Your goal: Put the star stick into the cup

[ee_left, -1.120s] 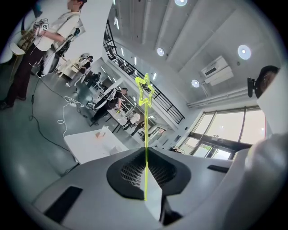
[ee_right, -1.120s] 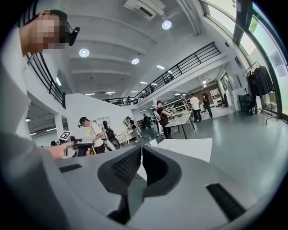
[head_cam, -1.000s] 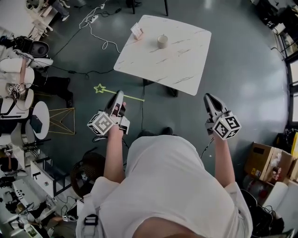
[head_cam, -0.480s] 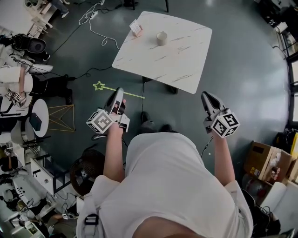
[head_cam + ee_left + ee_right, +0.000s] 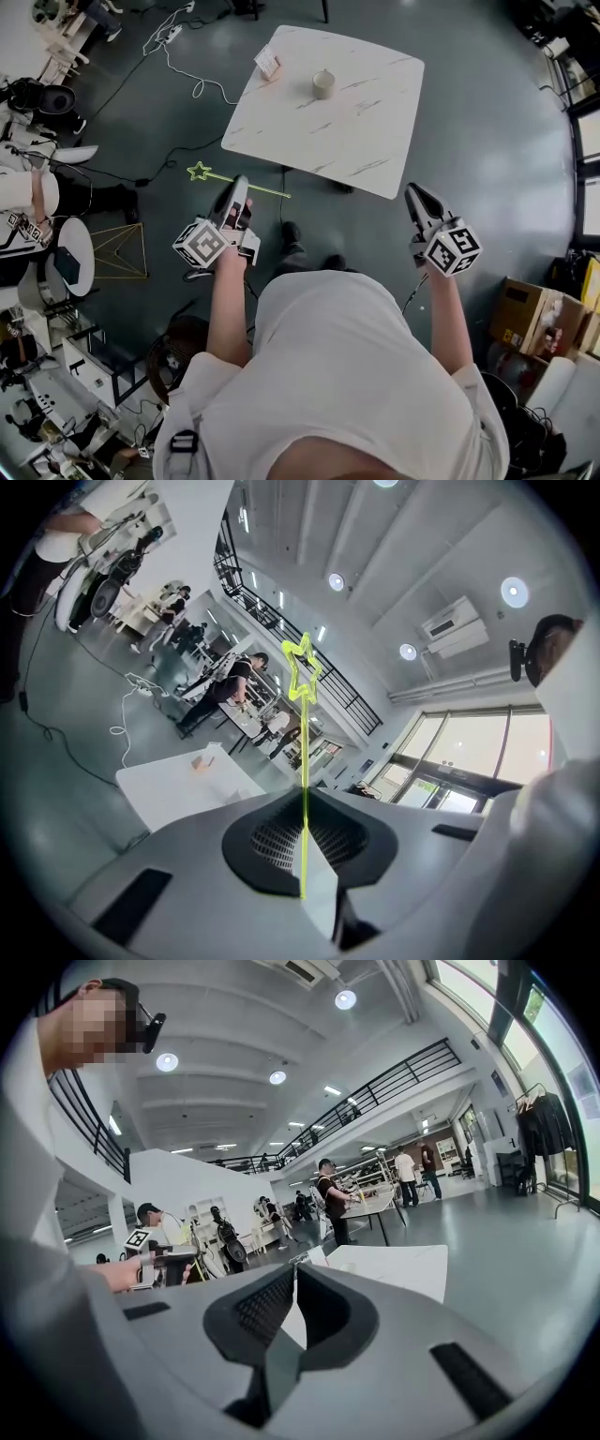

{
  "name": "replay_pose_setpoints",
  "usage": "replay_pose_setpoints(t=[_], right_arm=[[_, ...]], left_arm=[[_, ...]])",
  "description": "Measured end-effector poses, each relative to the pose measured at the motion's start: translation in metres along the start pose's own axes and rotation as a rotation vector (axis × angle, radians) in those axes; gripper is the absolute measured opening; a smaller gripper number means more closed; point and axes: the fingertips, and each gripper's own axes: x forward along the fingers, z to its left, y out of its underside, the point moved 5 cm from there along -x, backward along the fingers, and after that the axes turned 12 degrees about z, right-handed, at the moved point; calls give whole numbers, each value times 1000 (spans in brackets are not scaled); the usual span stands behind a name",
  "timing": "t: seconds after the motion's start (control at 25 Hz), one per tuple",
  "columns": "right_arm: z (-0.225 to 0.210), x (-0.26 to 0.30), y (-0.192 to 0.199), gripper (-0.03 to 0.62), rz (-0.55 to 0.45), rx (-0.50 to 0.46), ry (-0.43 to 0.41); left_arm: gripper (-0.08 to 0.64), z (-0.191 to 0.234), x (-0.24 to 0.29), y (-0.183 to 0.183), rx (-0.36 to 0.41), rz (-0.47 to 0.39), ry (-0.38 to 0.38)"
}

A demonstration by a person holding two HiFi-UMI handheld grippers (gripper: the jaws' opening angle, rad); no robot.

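Caught the star stick [image 5: 262,190] clamped crosswise in the left claw [image 5: 241,184], jaws closed down on the thin yellow rod partway along it. Showed the star end poking out to that claw's left and the bare tip out to its right, both in open air above the floor [image 5: 487,169].

Found the cup [image 5: 323,83] standing upright well ahead of the left claw and a little to its right, on the pale table [image 5: 375,141], with a small card [image 5: 267,62] near the table's edge, straight ahead of that claw.

Showed the right claw [image 5: 415,194] off to the left claw's right, pointing the same way, jaws drawn together on nothing.

Seemed wisest, for the step in hand, to close the gap to the table first, then roll the left wrist until the bare tip pointed down and the star up. Called for lining that tip over the cup's mouth before lowering, not poking in at a slant, given a cup that looked light enough to tip or skid. Looked sensible to bring the right claw beside the cup as a stop, and to loosen the left jaws only once the tip rested on the cup's bottom, letting the rod lean on the rim.
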Motion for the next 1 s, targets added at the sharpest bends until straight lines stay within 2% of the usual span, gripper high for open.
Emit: replay_pose_setpoints(t=[0.44,1.0], right_arm=[[14,71,-28,30,23,19,71],[40,125,-28,29,63,91,197]], left_arm=[[25,53,40,-69,15,67,66],[25,110,80,-122,33,203,156]])
